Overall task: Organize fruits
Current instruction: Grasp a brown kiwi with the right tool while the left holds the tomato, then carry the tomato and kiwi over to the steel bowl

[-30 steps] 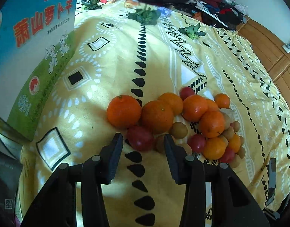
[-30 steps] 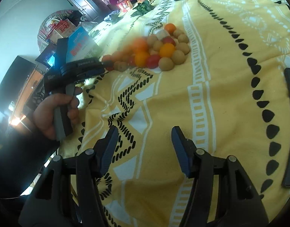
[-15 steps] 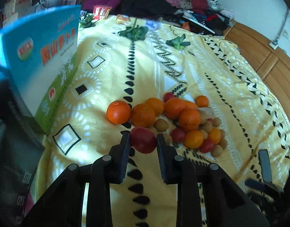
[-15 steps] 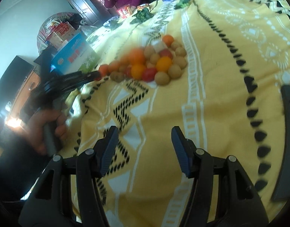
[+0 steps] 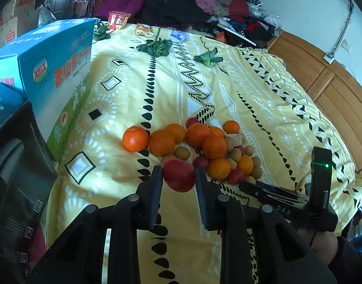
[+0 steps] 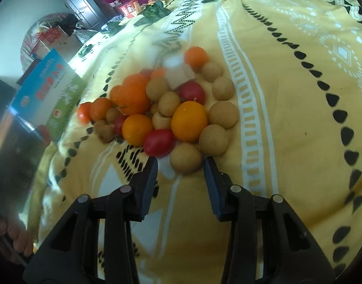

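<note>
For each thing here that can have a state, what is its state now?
left gripper: shut on the red fruit, lifted off the bedspread
right gripper: jaws closing, a round tan fruit between them, not pressed
fruit pile: lying loose on the bedspread
blue box: closed, standing

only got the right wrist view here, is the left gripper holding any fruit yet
Observer: Yes. In the left wrist view the left gripper is shut on a red fruit, raised off the bedspread.
Operator: where's my right gripper from that side
Observer: The right gripper comes in low from the right, its tips at the near edge of the fruit pile.
Operator: anything beside the pile i can't see well
Observer: One orange sits at the pile's left end, just apart from the rest, near a blue and green box.
</note>
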A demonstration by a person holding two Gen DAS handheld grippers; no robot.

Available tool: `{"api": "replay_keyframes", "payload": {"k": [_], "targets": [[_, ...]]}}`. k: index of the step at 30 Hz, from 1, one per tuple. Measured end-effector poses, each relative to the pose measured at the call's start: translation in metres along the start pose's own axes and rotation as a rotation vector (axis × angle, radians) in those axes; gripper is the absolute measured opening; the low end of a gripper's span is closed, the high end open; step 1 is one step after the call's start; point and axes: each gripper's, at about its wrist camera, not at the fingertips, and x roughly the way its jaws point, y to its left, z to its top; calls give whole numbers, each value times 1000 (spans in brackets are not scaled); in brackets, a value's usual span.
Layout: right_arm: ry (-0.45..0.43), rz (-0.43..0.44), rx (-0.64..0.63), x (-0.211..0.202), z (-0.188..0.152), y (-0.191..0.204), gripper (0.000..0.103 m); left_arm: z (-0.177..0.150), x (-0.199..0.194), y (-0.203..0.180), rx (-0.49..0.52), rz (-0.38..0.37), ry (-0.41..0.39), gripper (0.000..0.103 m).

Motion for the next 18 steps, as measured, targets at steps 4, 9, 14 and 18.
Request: {"api": "replay_keyframes", "payload": {"k": [4,9,14,18], "targets": [[-13,-42,-48,-2,-2,4,29,-3,-4,-3,5,-8,-2,28],[-53,-33,-72,-24,-7,15,28,-2,-23,-9,23,-13,-35,28],[-114,-9,-151,-61,-10,51,28,0,-53,-13,30,-13,-84,28],[-147,-3,-241,-82,-7,91,28,4,-87,-8,31,9,-138,28]]}}
